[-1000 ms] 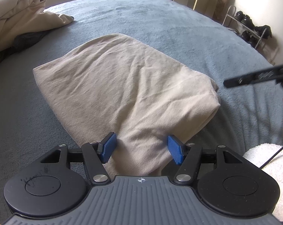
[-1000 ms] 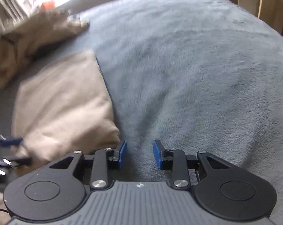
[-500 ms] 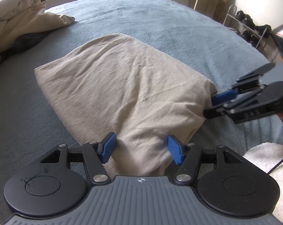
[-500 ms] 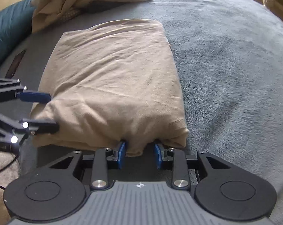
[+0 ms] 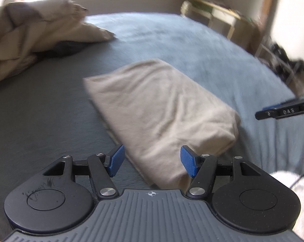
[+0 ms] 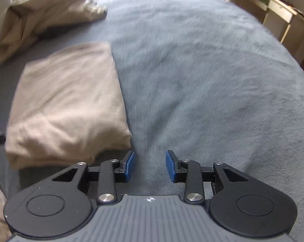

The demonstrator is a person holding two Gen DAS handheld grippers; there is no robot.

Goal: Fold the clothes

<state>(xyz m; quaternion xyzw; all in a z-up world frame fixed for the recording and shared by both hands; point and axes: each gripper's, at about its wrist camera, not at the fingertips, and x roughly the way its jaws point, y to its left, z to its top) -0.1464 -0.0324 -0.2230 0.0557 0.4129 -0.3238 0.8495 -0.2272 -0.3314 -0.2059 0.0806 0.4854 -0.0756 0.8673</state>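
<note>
cloth here, a beige folded garment (image 5: 162,109) lying flat on the grey-blue blanket (image 5: 182,40), and it looks soft, light and floppy, sure to sag wherever it isn't supported. the thick rolled edge at the near end is my pick for a hold, one gripper at each near corner. nearest the left camera, the left gripper (image 5: 152,160) hangs over that near edge, jaws standing well apart, nothing pinched, blue pads clear of the fabric. over on the right, the right gripper (image 6: 150,166) sits just off the near right corner, above bare blanket, jaws moderately apart and empty. the garment (image 6: 67,104) is an oblong, long axis running from near to far, leaning a touch left as it goes. beyond it, far left, an unfolded pile of clothes (image 5: 31,32) waits, blurred.
</note>
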